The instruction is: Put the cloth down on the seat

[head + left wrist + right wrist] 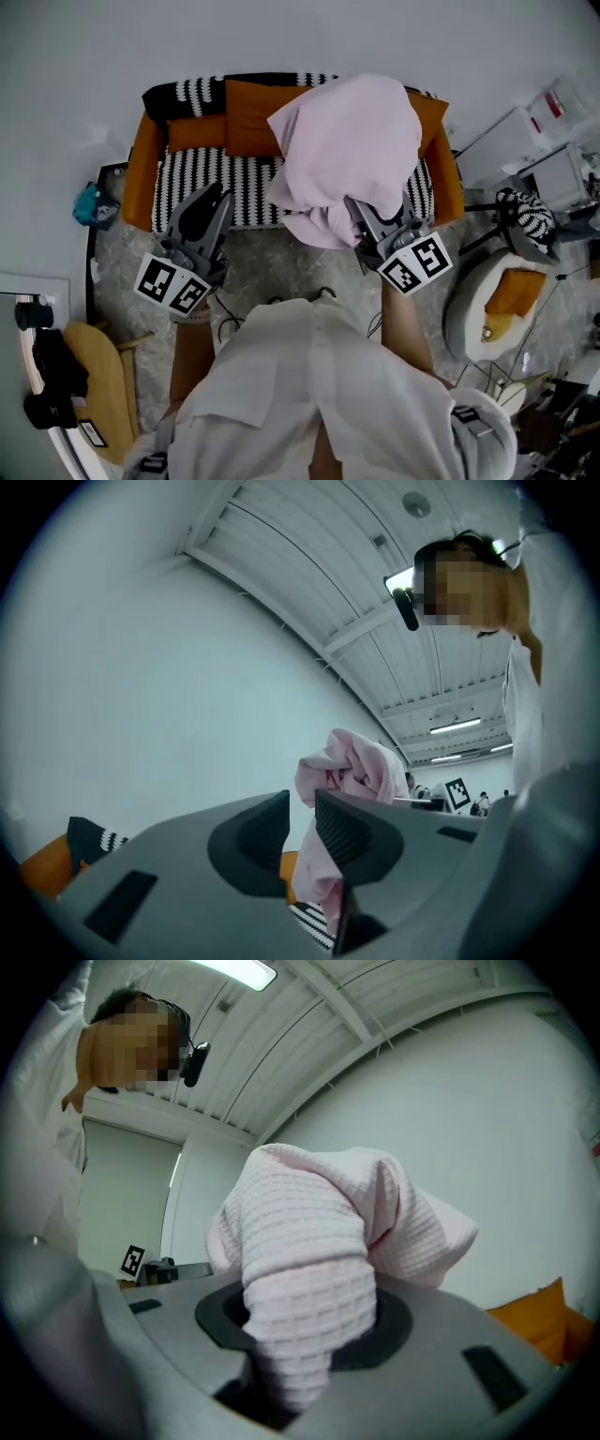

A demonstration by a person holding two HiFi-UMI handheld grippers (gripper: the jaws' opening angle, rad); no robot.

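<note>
A pink waffle-weave cloth (347,150) hangs bunched above the right half of a sofa. My right gripper (367,223) is shut on it from below, and in the right gripper view the cloth (309,1241) fills the jaws of that gripper (305,1327) and hides the pads. The sofa's seat (206,183) is black-and-white striped, with orange arms and orange cushions (246,117). My left gripper (211,202) hovers over the seat's front left, apart from the cloth. Only a narrow gap parts the jaws of the left gripper (300,810), with nothing in it. Beyond them I see the cloth (352,761).
A round white chair (469,309) with an orange cushion stands at the right, behind a black stand (511,214). White boxes (525,141) sit at the far right. A wooden stool (94,375) and a teal object (94,204) are at the left. The floor is grey and mottled.
</note>
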